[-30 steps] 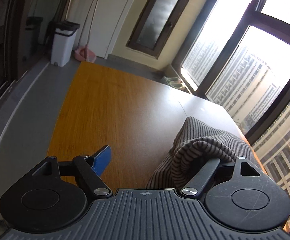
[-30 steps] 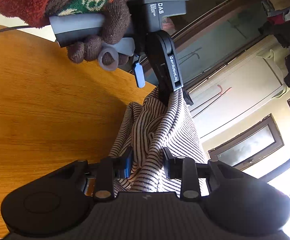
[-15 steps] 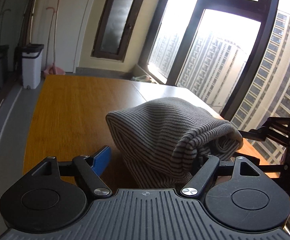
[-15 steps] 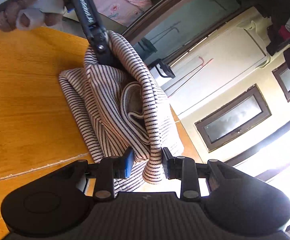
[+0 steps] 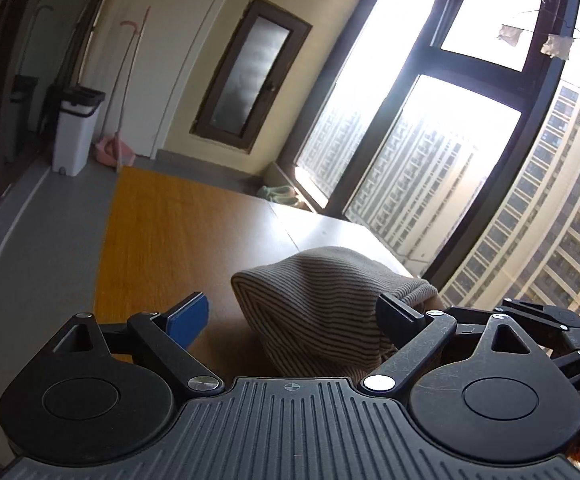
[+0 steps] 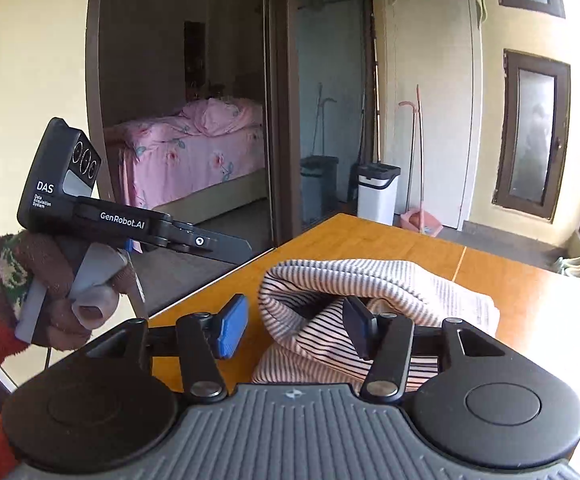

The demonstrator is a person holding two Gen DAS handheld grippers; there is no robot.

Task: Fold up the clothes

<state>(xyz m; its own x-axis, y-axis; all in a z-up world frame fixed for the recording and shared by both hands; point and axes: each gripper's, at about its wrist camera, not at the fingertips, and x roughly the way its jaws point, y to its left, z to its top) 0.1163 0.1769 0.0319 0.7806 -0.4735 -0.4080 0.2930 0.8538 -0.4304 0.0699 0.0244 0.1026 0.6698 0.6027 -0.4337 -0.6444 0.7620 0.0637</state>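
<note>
A striped knit garment (image 5: 321, 300) lies folded in a thick bundle on the wooden table (image 5: 178, 232). It also shows in the right wrist view (image 6: 369, 284). My left gripper (image 5: 293, 316) is open, its jaws wide apart just in front of the bundle, holding nothing. My right gripper (image 6: 293, 324) is open too; its blue-padded finger (image 6: 232, 326) stands left of the bundle and its other finger sits against the cloth. The left gripper's body (image 6: 126, 220), held in a gloved hand, shows at the left of the right wrist view.
The table's far edge and left edge drop to a grey floor. A white bin (image 5: 76, 132) and a pink dustpan (image 5: 112, 152) stand by the far wall. Large windows (image 5: 429, 168) run along the right. A doorway shows a pink bed (image 6: 194, 148).
Both grippers have opened and let go of the garment, which now rests on the table as a folded bundle. Both have drawn back and levelled out.
</note>
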